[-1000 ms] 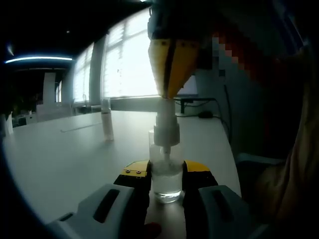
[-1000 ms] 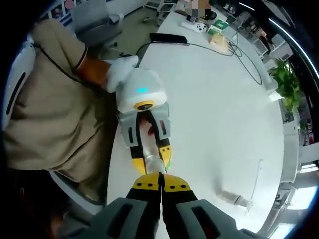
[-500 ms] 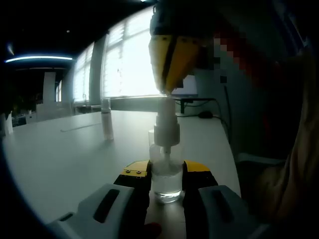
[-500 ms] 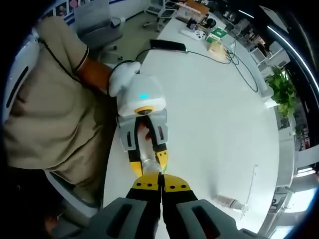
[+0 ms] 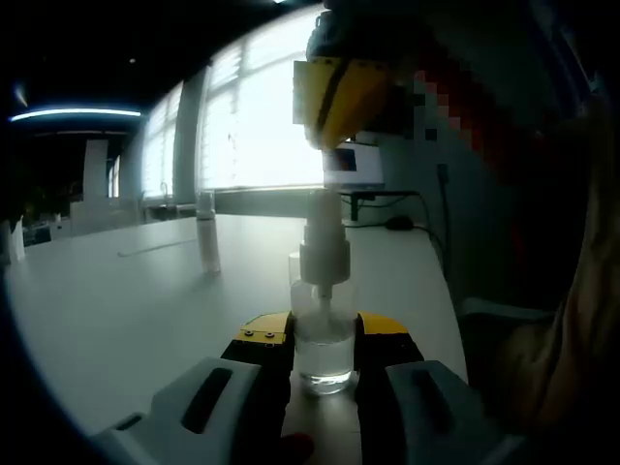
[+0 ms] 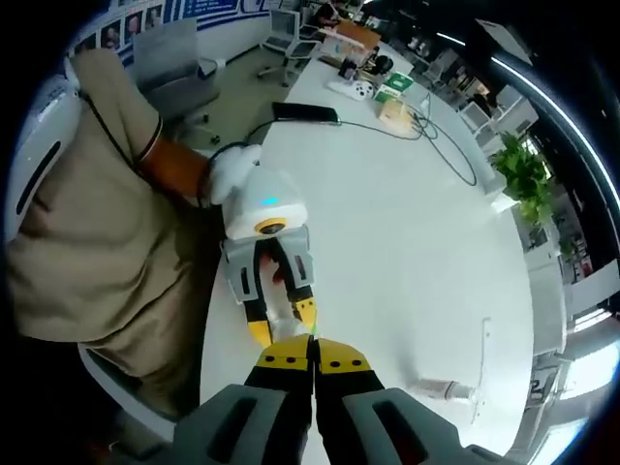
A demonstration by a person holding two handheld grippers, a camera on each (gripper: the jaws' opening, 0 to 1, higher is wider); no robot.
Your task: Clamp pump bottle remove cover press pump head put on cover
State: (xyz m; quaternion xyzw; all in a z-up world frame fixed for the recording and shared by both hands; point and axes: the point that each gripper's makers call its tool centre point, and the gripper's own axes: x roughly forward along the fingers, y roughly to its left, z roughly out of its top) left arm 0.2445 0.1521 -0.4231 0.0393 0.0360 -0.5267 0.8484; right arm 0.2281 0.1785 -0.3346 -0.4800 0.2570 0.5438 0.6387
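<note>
A clear pump bottle [image 5: 323, 291] with a white pump head [image 5: 324, 254] stands on the white table, and my left gripper [image 5: 325, 339] is shut on its lower body. My right gripper [image 5: 334, 131] hangs straight above the pump head, fingers shut with nothing between them, a clear gap under its tips. In the right gripper view my right gripper [image 6: 312, 351] looks down on the left gripper [image 6: 281, 325] and the bottle [image 6: 287, 316]. The clear cover [image 5: 206, 232] stands apart on the table, and in the right gripper view the cover [image 6: 448, 390] is at lower right.
The person in a beige shirt [image 6: 87, 232] stands at the table's edge, a white-gloved hand [image 6: 231, 167] on the left gripper. A black cable [image 6: 426, 126], boxes and a plant [image 6: 523, 174] lie toward the table's [image 6: 407, 252] far end. A chair [image 6: 179, 48] stands beside it.
My right gripper has risen off the pump head, from touching its top to hanging above it. The bottle and left gripper have stayed put.
</note>
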